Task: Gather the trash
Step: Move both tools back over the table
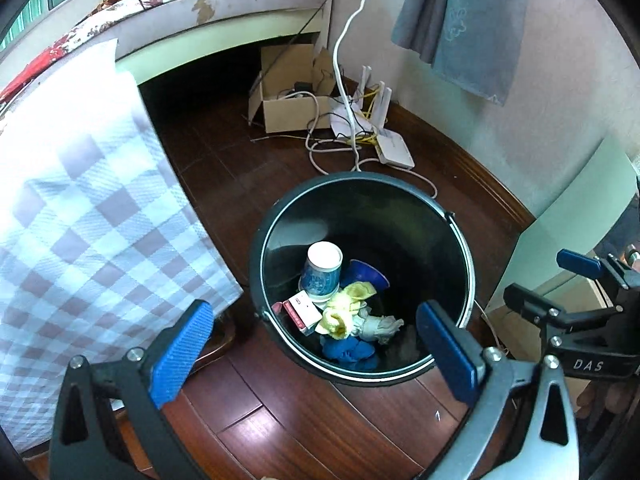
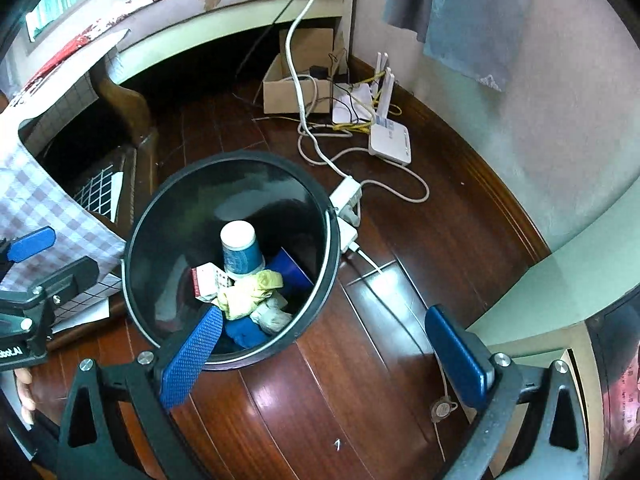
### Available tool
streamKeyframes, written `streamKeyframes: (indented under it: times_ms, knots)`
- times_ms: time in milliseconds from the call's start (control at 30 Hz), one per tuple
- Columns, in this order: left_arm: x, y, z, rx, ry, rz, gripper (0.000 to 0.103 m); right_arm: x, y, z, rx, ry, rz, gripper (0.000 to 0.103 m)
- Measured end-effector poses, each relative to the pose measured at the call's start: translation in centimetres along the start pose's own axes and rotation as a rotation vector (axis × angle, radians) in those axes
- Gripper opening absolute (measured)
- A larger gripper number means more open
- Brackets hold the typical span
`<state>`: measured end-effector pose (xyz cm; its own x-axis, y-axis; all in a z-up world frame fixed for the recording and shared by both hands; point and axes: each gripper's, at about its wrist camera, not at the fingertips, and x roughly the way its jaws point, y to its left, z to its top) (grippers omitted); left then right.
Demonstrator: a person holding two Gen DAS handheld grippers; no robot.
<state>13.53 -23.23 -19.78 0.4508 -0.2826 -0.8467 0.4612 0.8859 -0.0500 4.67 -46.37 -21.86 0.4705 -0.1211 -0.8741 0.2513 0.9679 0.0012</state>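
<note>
Two grippers over one bin

We hold the left gripper (image 1: 316, 344) and right gripper (image 2: 328, 344), both jaws wide and empty, above one black bin (image 1: 280, 208) on the wooden floor (inside: one paper cup (image 1: 322, 270), one yellow rag (image 1: 348, 308), one small carton (image 1: 302, 312)).

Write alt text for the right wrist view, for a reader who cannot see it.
The open, empty right gripper hangs over a black bin on a dark wooden floor, holding a paper cup, yellow cloth and other trash. A white router and cables lie beyond.
</note>
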Motion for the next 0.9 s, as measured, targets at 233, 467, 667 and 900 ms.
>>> streamKeyframes:
  times_ms: [233,467,667,900]
  knots:
    - [-1.5,0.7,-0.3,-0.009,-0.021,0.005,0.102,-2.0,1.1,-0.2,-0.007,-0.033,0.011,0.102]
    - [-3.7,1.2,-0.9,-0.020,-0.055,0.010,0.102,-4.6,2.0,-0.4,-0.007,-0.077,0.025,0.102]
    - [-5.5,1.7,-1.1,-0.032,-0.078,0.018,0.102,-6.9,2.8,-0.5,-0.003,-0.114,0.037,0.102]
    - [-8.8,3.2,-1.3,-0.053,-0.137,0.046,0.102,-9.5,3.6,0.2,-0.008,-0.165,0.068,0.102]
